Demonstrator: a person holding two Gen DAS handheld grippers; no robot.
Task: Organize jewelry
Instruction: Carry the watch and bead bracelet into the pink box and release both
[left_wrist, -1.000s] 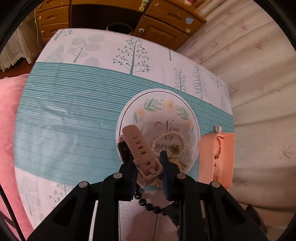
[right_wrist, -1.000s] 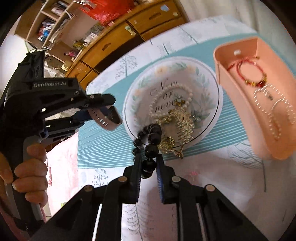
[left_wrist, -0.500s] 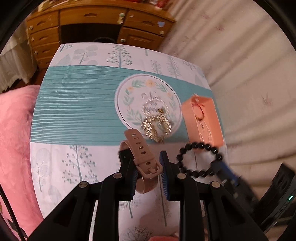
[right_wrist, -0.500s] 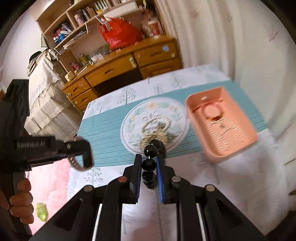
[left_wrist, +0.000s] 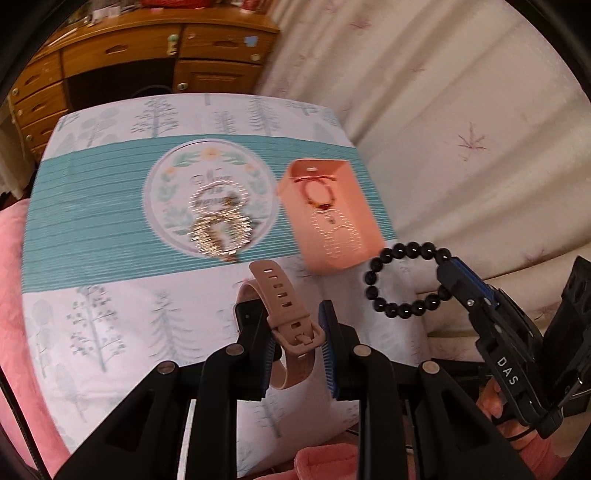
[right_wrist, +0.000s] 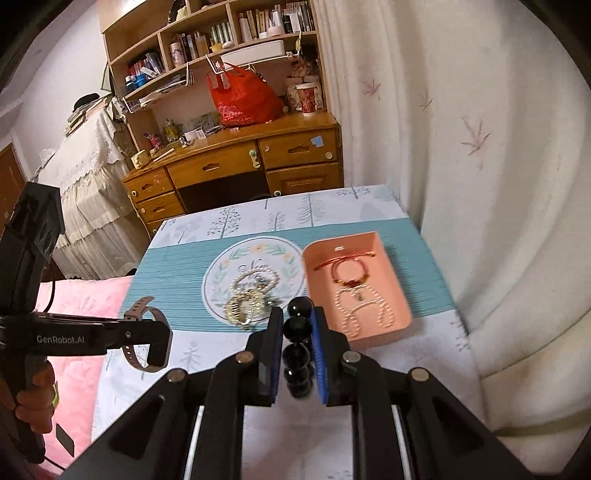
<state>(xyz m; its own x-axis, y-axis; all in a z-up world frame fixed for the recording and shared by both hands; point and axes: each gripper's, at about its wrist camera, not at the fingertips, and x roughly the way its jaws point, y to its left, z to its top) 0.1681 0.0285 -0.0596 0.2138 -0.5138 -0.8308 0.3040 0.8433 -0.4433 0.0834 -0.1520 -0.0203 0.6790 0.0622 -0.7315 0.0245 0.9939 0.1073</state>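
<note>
My left gripper (left_wrist: 293, 328) is shut on a pink-strapped watch (left_wrist: 284, 306), held in the air above the table's near part; the same watch (right_wrist: 146, 332) shows at the left of the right wrist view. My right gripper (right_wrist: 297, 332) is shut on a black bead bracelet (right_wrist: 297, 347), which hangs as a ring (left_wrist: 406, 280) in the left wrist view. Farther off, a pearl bracelet and gold pieces (right_wrist: 249, 295) lie on the round white plate (right_wrist: 221, 273). The pink tray (right_wrist: 391, 273) beside it holds a red cord bracelet (right_wrist: 349, 271) and pearl strands.
The table wears a white and teal tree-print cloth (right_wrist: 177, 266). A pale curtain (right_wrist: 480, 147) hangs close on the right. A wooden desk (right_wrist: 236, 162) with shelves stands beyond the far edge. Pink bedding (left_wrist: 14, 295) lies to the left. A hand (right_wrist: 33, 406) grips the left tool.
Both grippers have risen and drawn back from the plate, each carrying its piece. The black bracelet came off the plate; plate and tray now look smaller and farther away.
</note>
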